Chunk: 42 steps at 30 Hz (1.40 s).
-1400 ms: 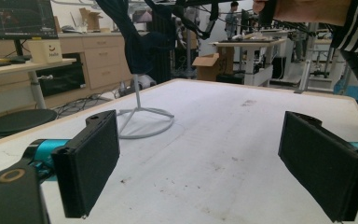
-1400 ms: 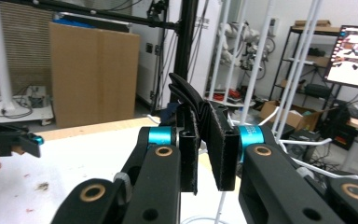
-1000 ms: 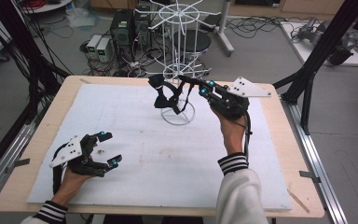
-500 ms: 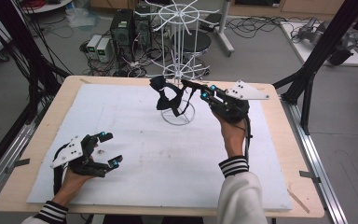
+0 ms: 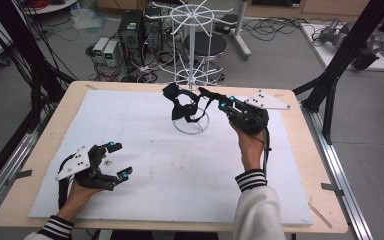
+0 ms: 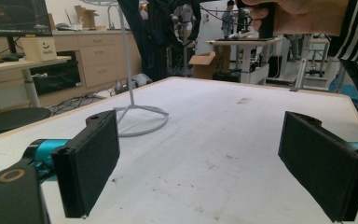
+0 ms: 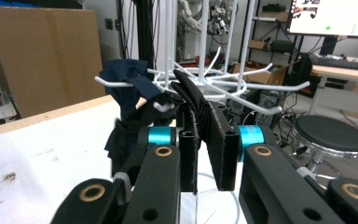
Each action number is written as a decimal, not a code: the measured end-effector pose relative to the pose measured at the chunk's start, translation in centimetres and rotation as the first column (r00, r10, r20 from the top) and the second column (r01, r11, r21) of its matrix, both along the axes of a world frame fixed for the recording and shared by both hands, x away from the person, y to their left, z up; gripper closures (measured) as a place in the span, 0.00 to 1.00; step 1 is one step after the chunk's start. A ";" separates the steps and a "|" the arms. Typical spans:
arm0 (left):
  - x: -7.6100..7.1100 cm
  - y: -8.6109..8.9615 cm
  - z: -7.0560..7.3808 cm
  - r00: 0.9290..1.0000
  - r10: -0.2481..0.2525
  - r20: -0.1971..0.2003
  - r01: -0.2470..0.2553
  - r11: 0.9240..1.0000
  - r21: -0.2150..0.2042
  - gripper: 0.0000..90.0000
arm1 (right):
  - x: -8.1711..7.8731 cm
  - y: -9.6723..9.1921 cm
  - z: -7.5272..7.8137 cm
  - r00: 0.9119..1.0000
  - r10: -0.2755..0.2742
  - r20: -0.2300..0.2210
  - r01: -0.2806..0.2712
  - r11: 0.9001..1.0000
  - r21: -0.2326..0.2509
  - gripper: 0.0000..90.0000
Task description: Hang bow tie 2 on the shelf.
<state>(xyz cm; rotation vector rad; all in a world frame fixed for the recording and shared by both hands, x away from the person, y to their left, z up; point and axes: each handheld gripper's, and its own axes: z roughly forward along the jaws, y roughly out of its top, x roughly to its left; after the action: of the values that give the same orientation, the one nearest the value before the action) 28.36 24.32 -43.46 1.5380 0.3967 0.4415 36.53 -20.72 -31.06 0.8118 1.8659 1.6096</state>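
A dark strap-like cloth item (image 5: 180, 102) hangs at the white wire rack (image 5: 192, 75), draped over a lower hook. The right gripper (image 5: 211, 98) has its jaws pinched tight on the strap end beside the rack pole. The left gripper (image 5: 117, 160) rests well away from the rack, near the white mat's (image 5: 180, 170) front-left corner, jaws spread wide, holding nothing.

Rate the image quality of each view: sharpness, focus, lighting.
High view: even lighting, soft overall, the white rack thin against floor clutter. Left gripper view: near fingers slightly soft, the table evenly lit, faint shadow under the rack base. Right gripper view: dark cloth between the fingers lacks detail; monitor at top right is blown out.
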 end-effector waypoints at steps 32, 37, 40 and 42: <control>-0.1 0.0 -0.1 1.000 0.003 0.003 -0.003 1.000 0.000 0.14 | 0.9 -0.3 -4.0 0.985 -0.011 -0.170 -0.004 0.996 -0.085 0.93; -0.1 0.0 -0.1 1.000 0.004 0.003 -0.004 1.000 0.003 0.14 | 0.9 -0.3 -4.6 0.983 -0.001 -0.181 -0.016 0.995 -0.095 0.92; -0.1 0.0 -0.1 1.000 0.004 0.003 -0.004 1.000 0.004 0.14 | 0.9 -0.3 -4.7 0.983 -0.001 -0.184 -0.017 0.996 -0.093 0.92; -0.1 0.0 -0.1 1.000 0.004 0.002 -0.004 1.000 0.002 0.14 | 0.9 -0.4 -4.7 0.983 0.002 -0.182 -0.019 0.996 -0.092 0.92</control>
<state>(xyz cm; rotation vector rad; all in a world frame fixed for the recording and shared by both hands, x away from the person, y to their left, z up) 28.29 24.34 -43.55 1.5391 0.3976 0.4463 37.40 -21.14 -35.78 0.9362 2.0580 1.4843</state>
